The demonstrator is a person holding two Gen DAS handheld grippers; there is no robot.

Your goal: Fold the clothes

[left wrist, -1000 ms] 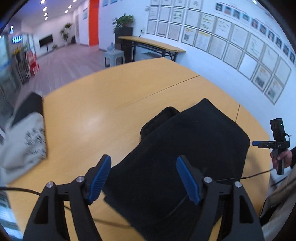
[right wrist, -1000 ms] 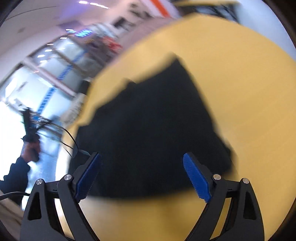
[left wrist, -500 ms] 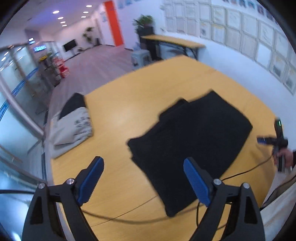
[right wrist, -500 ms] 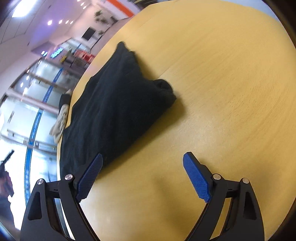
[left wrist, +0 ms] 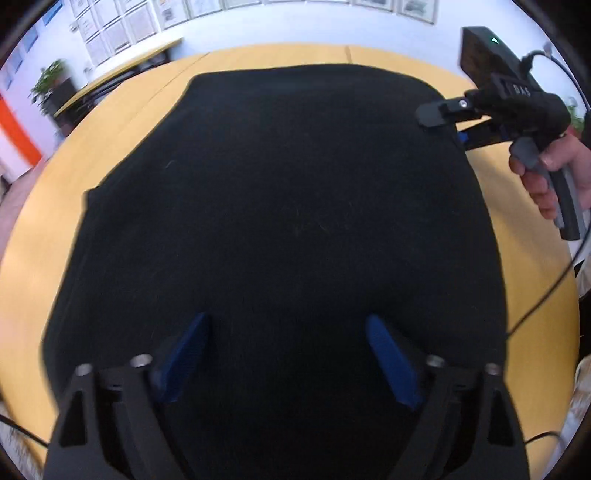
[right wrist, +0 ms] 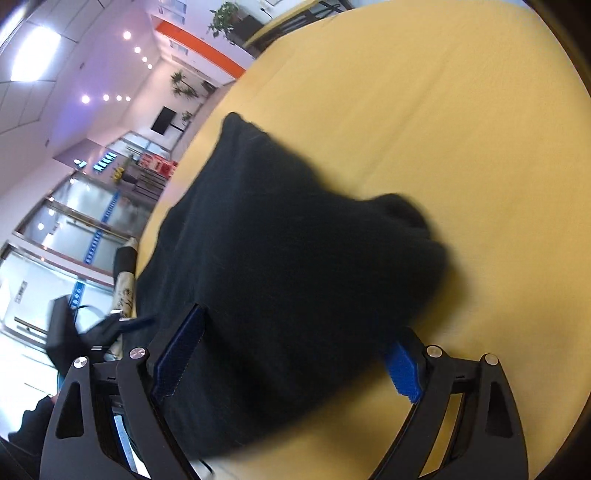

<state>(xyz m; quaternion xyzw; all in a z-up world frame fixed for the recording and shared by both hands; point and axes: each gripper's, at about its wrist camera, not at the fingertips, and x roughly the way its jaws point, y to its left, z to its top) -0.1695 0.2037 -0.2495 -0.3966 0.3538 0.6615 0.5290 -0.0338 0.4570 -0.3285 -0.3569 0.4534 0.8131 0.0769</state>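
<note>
Both sets of jaws are held wide apart, and nothing is clamped between the blue pads of either one. From the left wrist view, the left gripper is seen low over the black garment, whose dark cloth fills the gap between its fingers. From the right wrist view, the right gripper is set over a bunched edge of the same garment, with one blue pad against the cloth at 8 o'clock and the other beside the cloth's edge at 4 o'clock.

The garment is spread flat on the yellow wooden table, covering most of the tabletop in the left view; a thick rounded fold is seen at 3 o'clock of the cloth in the right view.

At 2 o'clock in the left view, the right gripper is seen at the garment's edge, its handle held by the right hand. Pale lettering on its body is seen, too blurred to be read with certainty. A black cable trails off the table at 4 o'clock. Framed sheets on the white wall are seen at 11 o'clock; their writing is illegible.
</note>
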